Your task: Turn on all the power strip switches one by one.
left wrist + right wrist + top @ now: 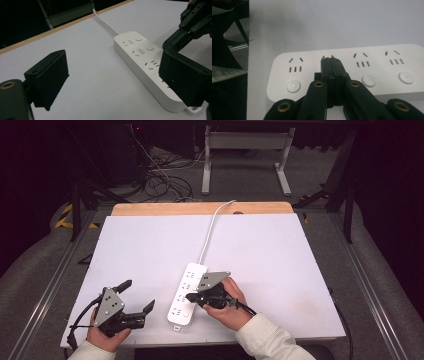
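With its jaws pressed together on nothing, the right gripper (331,61) sits over the strip (187,294) near the table's (150,250) front edge and may miss a button, skidding the unheld strip, as the left gripper (136,296) gapes empty beside it.

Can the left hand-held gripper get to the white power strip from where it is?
Probably yes. The left hand-held gripper sits open beside the power strip, with bare table between them.

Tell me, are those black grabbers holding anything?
No, nothing is held. The left gripper is open above the table. The right gripper is shut with its tip over the white power strip.
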`<action>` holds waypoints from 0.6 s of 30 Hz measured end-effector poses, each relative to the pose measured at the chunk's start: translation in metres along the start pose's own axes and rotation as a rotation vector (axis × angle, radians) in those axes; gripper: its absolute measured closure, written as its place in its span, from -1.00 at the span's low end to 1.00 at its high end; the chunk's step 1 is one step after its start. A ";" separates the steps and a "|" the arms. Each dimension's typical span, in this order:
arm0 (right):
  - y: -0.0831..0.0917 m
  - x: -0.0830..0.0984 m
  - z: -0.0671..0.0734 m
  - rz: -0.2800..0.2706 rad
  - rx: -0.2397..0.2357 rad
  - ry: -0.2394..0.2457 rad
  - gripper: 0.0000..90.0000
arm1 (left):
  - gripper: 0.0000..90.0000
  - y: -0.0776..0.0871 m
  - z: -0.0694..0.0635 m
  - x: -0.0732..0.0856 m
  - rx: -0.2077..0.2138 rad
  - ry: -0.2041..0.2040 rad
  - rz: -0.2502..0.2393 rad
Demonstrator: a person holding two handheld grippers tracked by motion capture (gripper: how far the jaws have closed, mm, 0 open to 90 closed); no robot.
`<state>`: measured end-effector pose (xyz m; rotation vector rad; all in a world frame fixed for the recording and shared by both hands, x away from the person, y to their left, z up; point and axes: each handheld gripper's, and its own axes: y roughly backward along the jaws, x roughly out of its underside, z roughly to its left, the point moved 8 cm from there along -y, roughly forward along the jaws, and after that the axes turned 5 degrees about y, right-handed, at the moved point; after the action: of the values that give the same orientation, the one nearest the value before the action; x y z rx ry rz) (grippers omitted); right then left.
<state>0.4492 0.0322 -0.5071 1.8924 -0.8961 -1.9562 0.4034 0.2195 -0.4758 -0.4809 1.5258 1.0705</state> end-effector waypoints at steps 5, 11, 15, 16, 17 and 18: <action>-0.005 0.002 -0.001 0.021 0.009 0.016 1.00 | -0.79 0.000 0.000 0.000 -0.002 -0.003 -0.001; -0.006 0.005 -0.002 0.036 0.018 0.019 1.00 | -0.79 0.000 0.000 0.000 -0.002 -0.003 -0.001; -0.008 0.006 -0.002 0.038 0.017 0.023 1.00 | -0.79 0.000 0.000 0.000 0.000 0.000 -0.001; -0.008 0.006 -0.002 0.039 0.017 0.023 1.00 | -0.79 0.000 0.000 0.000 -0.001 0.000 -0.001; -0.008 0.006 -0.002 0.039 0.017 0.020 1.00 | -0.79 0.000 0.000 0.000 -0.002 -0.003 -0.001; -0.007 0.006 -0.003 0.042 0.019 0.016 1.00 | -0.79 0.000 0.000 0.000 -0.002 -0.003 -0.001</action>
<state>0.4526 0.0335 -0.5164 1.8817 -0.9446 -1.9121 0.4035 0.2196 -0.4756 -0.4809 1.5216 1.0717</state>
